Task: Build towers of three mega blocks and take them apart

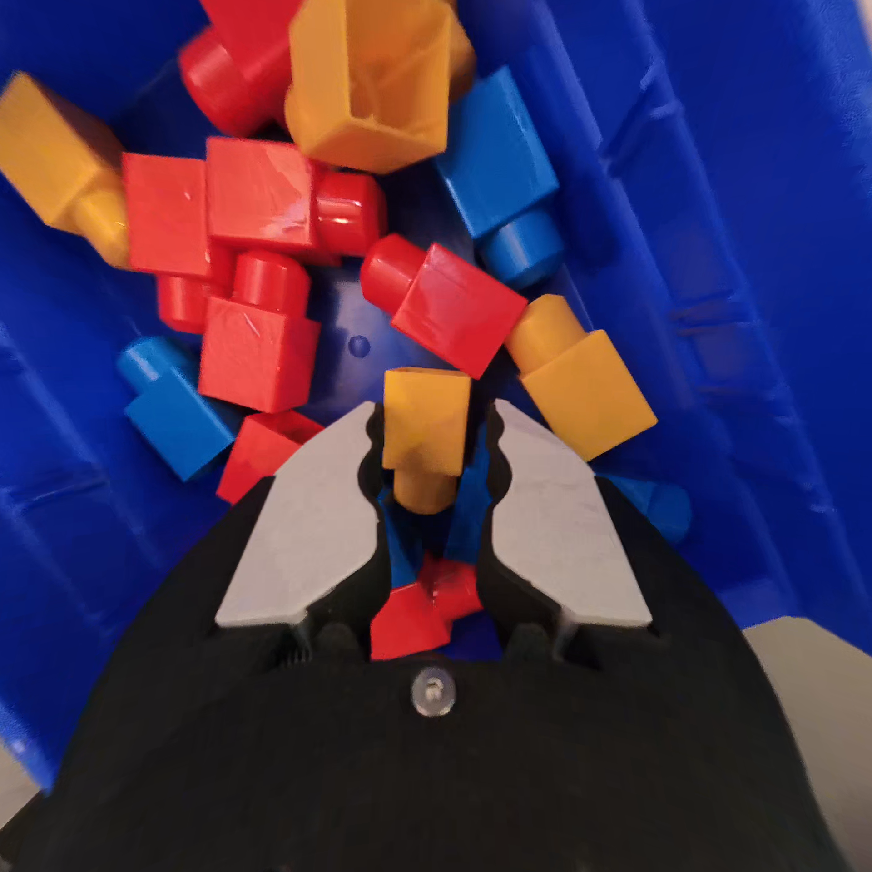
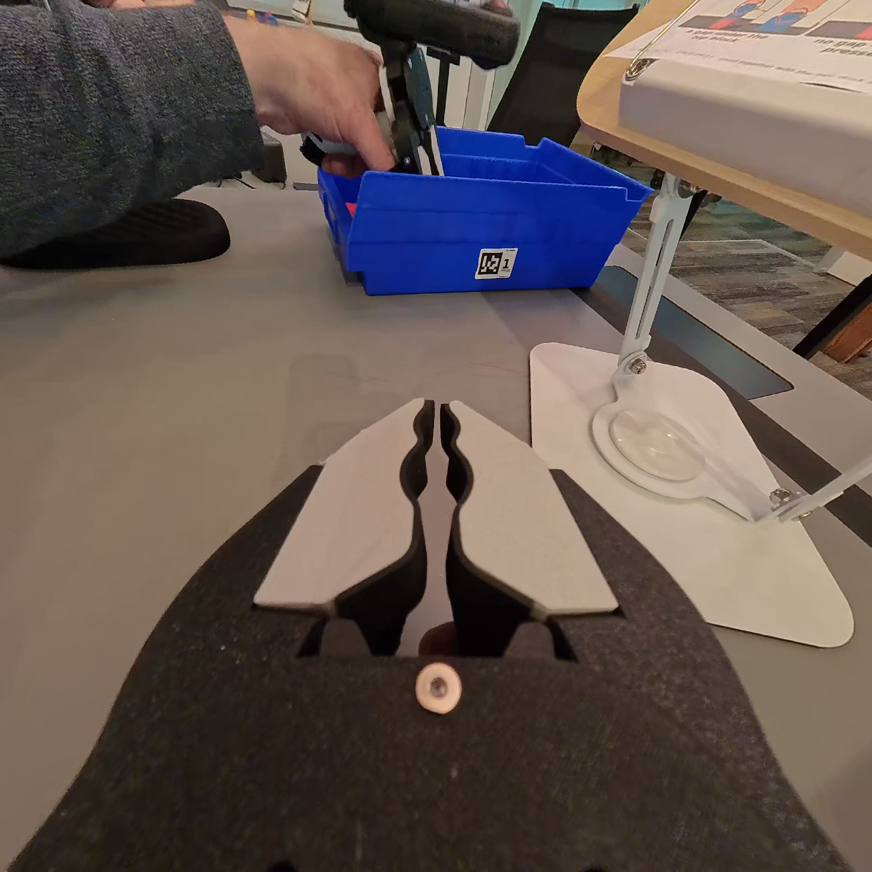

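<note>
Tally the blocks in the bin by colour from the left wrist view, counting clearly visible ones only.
Red blocks: 7
Yellow blocks: 4, one between the jaws of the left gripper
Blue blocks: 3
Total: 14; blue bits under the gripper uncounted.
</note>
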The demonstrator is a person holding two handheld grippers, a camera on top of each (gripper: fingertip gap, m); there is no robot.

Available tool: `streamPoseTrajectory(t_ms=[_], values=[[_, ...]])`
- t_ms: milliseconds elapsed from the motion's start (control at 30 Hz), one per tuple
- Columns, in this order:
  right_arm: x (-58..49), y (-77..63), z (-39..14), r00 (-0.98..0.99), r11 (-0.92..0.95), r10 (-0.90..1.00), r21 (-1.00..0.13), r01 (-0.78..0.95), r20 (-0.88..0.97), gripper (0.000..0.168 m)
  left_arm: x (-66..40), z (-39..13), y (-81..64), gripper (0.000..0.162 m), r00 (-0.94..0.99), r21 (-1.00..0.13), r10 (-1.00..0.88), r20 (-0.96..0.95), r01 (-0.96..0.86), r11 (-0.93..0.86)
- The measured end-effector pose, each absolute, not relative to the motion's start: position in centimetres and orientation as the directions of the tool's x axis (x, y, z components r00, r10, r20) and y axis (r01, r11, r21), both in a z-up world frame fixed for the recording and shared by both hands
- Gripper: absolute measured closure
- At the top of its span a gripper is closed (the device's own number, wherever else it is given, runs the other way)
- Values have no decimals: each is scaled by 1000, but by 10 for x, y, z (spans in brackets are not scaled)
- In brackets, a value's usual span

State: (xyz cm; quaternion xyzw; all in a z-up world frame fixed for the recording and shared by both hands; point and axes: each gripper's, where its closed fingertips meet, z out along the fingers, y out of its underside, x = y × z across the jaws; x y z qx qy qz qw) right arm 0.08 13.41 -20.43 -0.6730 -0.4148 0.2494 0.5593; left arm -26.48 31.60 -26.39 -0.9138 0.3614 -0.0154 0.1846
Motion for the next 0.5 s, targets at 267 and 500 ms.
streamPoseTrajectory(t_ms=[267, 500], values=[[1, 133, -204, 525, -27, 842, -961, 275, 126, 165, -270, -263, 319, 127, 767, -414, -630, -118, -615, -671], [1, 135, -203, 514, -68, 855, -965, 252, 74, 158, -251, -190, 299, 127, 746, -711, -625, -229, -567, -415]])
